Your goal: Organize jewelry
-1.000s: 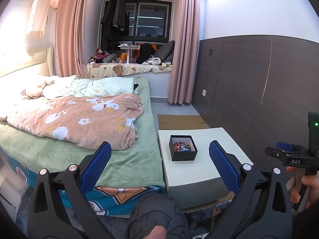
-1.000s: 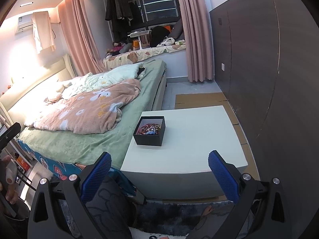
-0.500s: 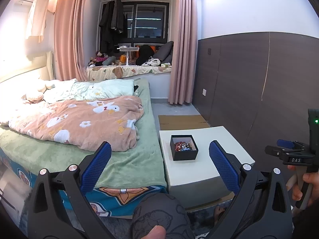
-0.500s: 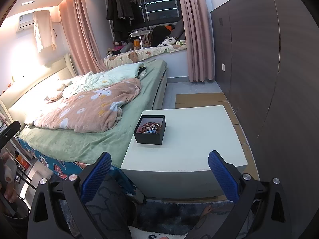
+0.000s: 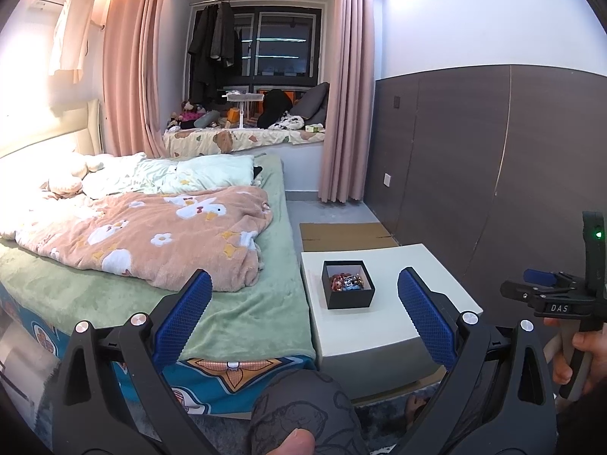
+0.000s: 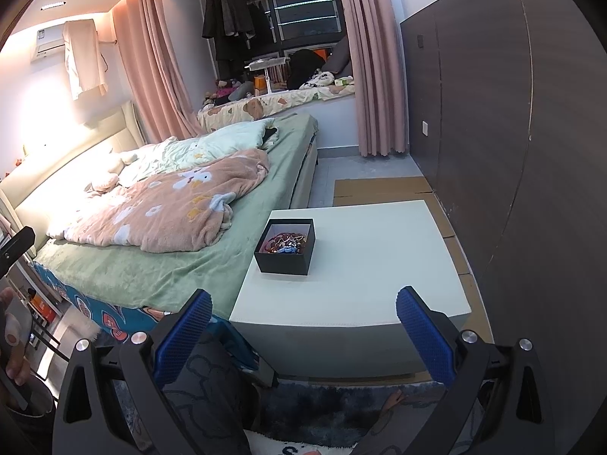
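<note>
One black box (image 6: 285, 247) stands open-topped on the white bench (image 6: 379, 265), near the bench's edge on the bed (image 6: 170, 273) side, and all the jewelry (image 6: 284, 243) in sight lies heaped inside it: a tangle of red beads with some blue and silvery pieces, too small and knotted to count singly. The rest of the bench top carries nothing else that shows, so the heap in the box fits either jewelry gathered there already or jewelry waiting to be sorted out of it; the pictures do not settle which.

Two tongs are in play, one in each of the person's hands. The left tongs (image 5: 303, 326) are spread wide with nothing between their blue pads, held back from the bench and above the person's knee, so that the box sits framed between the fingers, probably to keep it in sight. The right tongs (image 6: 303, 335) are likewise wide apart and hold nothing, and hang short of the bench's near edge, well apart from the box. In the left wrist view the right tongs' handle shows at the far right, gripped by the person's right hand (image 5: 584, 356).
</note>
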Available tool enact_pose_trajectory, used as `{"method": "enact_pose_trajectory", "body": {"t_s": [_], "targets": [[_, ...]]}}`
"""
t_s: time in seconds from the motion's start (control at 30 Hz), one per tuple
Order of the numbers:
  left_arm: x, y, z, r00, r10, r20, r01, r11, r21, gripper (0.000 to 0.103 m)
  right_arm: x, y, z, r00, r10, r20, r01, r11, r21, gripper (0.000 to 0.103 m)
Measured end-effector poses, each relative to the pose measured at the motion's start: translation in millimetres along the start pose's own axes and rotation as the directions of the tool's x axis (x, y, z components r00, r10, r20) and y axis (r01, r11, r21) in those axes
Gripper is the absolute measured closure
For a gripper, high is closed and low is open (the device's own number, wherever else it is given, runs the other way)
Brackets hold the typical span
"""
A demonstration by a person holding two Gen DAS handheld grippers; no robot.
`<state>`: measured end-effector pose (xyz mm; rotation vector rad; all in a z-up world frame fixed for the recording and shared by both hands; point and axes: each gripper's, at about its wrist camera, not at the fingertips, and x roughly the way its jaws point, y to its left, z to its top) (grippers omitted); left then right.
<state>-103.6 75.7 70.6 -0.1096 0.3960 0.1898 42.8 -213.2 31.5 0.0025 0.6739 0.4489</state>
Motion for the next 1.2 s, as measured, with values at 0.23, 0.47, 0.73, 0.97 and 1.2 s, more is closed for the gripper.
{"method": "enact_pose_trajectory", "body": {"t_s": [0.23,0.47,0.73,0.97,1.2], "targets": [[0.5,0.8,0.4,1.000,-0.003,0.000,0.003,1.000,-0.005,0.005,1.1,-0.2,-3.5,1.000,-0.003,-0.003,0.003,1.000,0.001,0.008],[7.0,-1.8,0.2,1.000,0.027,-0.004,-0.027,1.000,0.000,0.005,2.5,-1.1,-4.6,1.000,-0.006,-0.007,0.006,1.000,0.002,0.008],[8.0,-2.6,-2.7,1.000,0.025,-0.007,-0.025,1.000,0.005,0.005,7.5,0.5,-5.4,1.000,-0.008,-0.017,0.008,1.000,0.005,0.008],[6.0,-5.9,-2.8,1.000,0.021,-0.007,-0.021,1.000,0.011,0.005,7.6,0.6,-5.3,1.000,-0.008,-0.017,0.008,1.000,0.005,0.008],[6.3,-3.1,-1.8,0.999,0.030,-0.014,-0.030,1.000,0.004,0.005,7.6,0.2,-5.2,1.000,-0.008,-0.017,0.008,1.000,0.005,0.008]]}}
